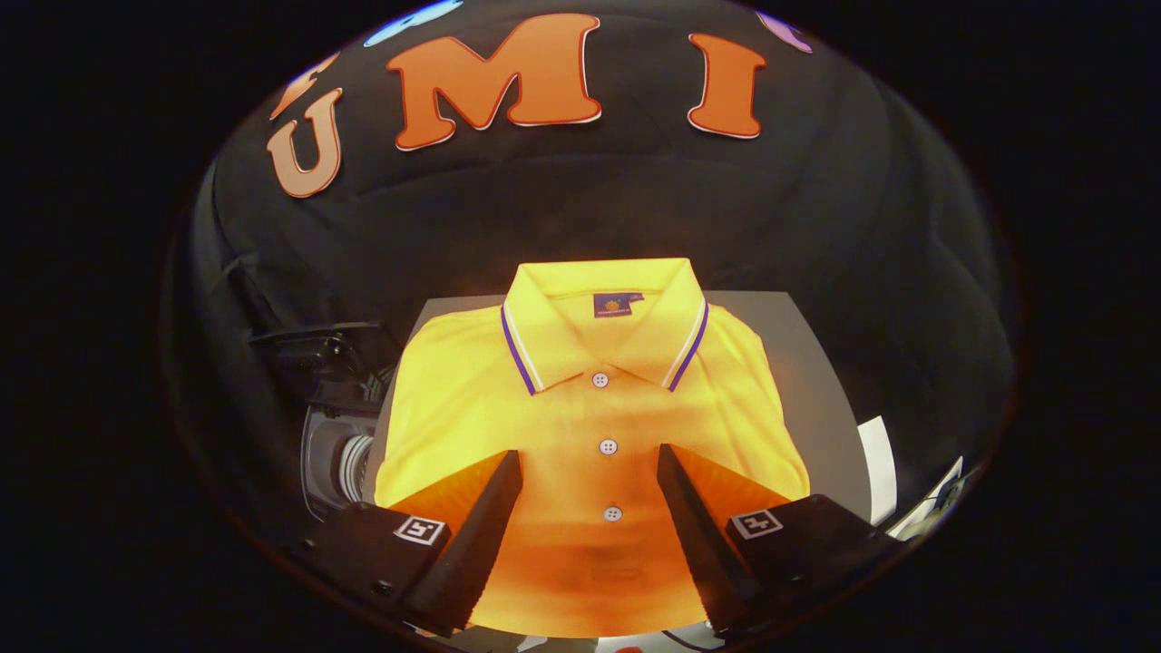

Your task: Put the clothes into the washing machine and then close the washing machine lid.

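Right now the gripper [590, 476] hangs with its fingers spread wide, grasping nothing, above a folded yellow polo shirt [590, 408] lying flat on a grey table [816, 363]. Soft, light cloth: it should bunch easily, so pinching a thick fold near the placket looks safest.

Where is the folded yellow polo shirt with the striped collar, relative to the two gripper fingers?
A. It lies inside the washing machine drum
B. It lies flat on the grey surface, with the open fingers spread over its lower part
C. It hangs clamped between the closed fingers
B: the folded yellow polo shirt lies flat on the grey surface, and the gripper is open, its fingers apart over the button placket.
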The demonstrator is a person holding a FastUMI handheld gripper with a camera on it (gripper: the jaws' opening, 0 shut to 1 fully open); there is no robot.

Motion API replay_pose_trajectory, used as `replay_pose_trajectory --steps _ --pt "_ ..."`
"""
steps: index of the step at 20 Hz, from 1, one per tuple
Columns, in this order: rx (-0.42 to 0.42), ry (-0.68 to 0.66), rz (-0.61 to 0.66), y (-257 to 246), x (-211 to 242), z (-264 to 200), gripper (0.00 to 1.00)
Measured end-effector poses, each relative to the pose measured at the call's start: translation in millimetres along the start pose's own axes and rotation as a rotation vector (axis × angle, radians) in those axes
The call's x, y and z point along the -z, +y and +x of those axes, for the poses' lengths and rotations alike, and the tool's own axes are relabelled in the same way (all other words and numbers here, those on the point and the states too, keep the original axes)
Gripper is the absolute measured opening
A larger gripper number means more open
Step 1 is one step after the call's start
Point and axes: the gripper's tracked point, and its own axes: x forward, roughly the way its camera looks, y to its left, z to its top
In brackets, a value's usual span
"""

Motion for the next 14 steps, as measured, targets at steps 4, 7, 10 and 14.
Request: replay_pose_trajectory --steps 4,7,10,14 --pt "-0.013 -0.031 -0.014 -0.1 0.0 3.8 0.99" --pt "-0.011 -0.028 -0.028 1.0 2.1 4.9 0.99" --pt "-0.007 -0.019 -0.024 1.9 4.1 5.4 0.95" --pt "-0.028 -0.010 -0.032 2.3 4.9 4.2 0.69"
